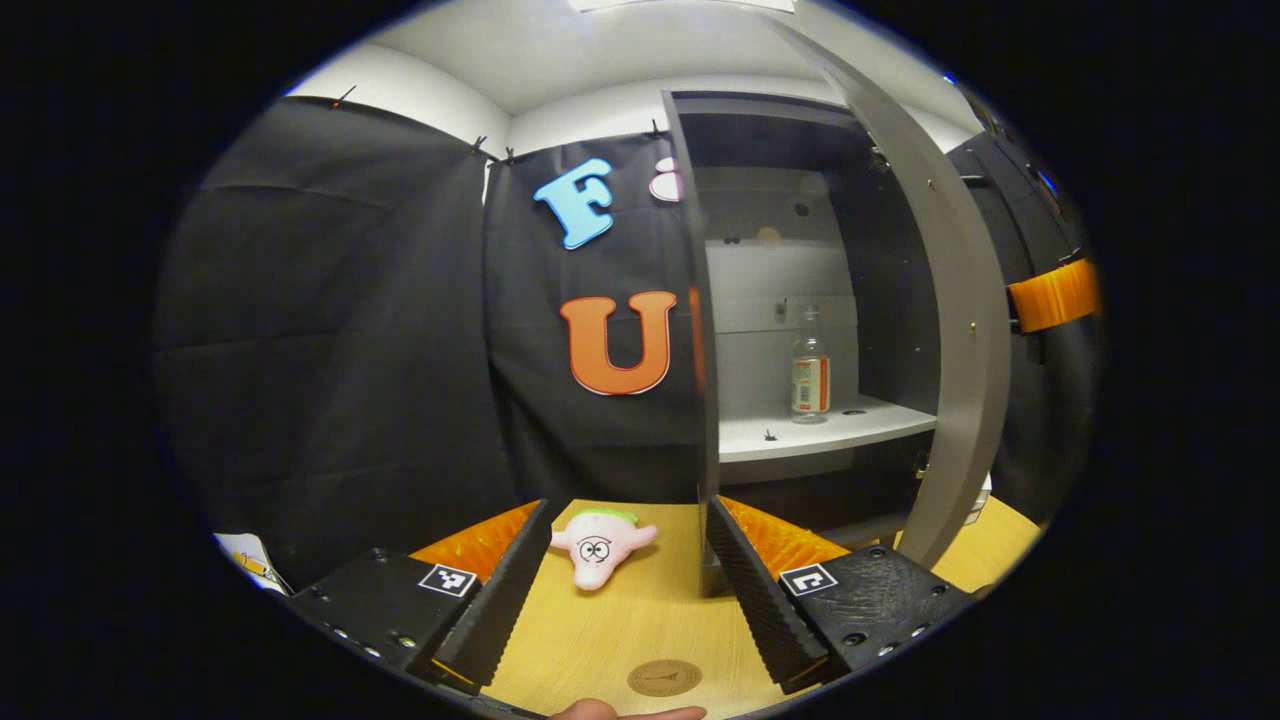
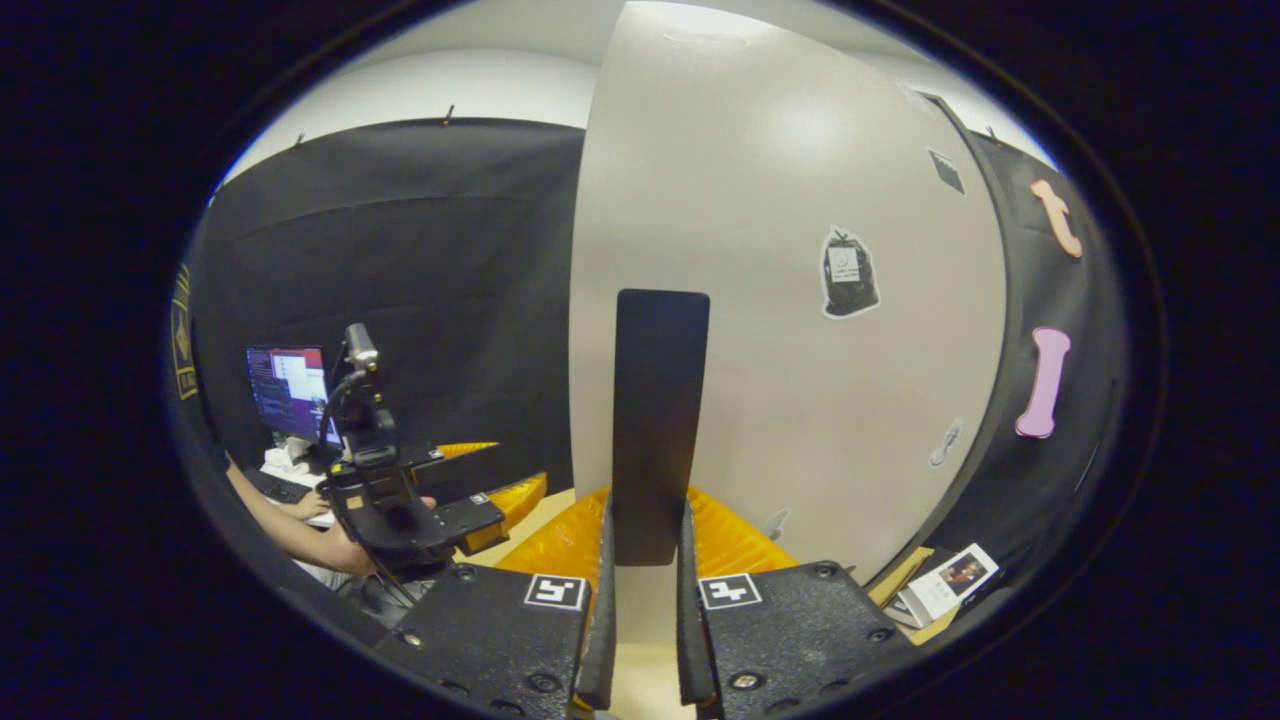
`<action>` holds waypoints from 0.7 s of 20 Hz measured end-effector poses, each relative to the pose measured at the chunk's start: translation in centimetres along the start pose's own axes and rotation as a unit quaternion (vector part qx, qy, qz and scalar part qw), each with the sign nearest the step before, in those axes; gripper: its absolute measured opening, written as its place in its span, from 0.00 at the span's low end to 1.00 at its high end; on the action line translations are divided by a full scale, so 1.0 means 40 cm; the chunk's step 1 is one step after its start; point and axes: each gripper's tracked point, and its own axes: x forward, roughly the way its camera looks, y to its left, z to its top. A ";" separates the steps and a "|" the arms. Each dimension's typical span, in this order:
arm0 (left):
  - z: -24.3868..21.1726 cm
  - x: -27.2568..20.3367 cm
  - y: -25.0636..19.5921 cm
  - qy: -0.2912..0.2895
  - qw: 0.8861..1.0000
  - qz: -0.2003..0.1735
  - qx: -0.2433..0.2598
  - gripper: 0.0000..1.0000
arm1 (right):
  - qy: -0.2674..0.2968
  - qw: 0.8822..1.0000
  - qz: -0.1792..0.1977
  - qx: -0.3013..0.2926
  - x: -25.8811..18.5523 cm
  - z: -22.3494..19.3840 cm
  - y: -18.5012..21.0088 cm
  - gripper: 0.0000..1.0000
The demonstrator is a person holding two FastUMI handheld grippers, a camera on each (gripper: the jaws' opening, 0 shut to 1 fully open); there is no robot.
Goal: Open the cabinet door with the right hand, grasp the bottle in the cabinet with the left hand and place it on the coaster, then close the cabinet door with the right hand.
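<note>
A: Where's the bottle (image 1: 810, 362)?

B: Upright on the cabinet's white shelf (image 1: 830, 430), ahead and a little right of the left hand-held gripper (image 1: 630, 590), well apart from it. The coaster (image 1: 664, 677) lies on the desk (image 1: 640, 620) right between that hand-held gripper's fingers, which stand wide apart on nothing.

A: So which step?

B: I'd say the door-opening is about done. The cabinet door (image 2: 790, 300) is swung out, and the right hand-held gripper (image 2: 645, 610) is clamped on its dark vertical handle (image 2: 660, 420).

A: Next?

B: Likely the left one reaches forward into the cabinet, passing the door's edge (image 1: 950, 330) to its right, and closes on the bottle.

A: What differs between views?

B: The left gripper view gives the interior, the bottle, the coaster and a pink plush toy (image 1: 600, 548). The right gripper view gives the door's outer face, the left hand-held gripper off to the left, the person's arm (image 2: 290, 525) and a monitor (image 2: 290, 390).
</note>
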 end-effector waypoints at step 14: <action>0.131 0.095 -0.441 -0.044 0.987 -0.156 -0.003 0.94 | 0.007 0.994 -0.102 0.034 -0.118 -0.024 -0.036 0.27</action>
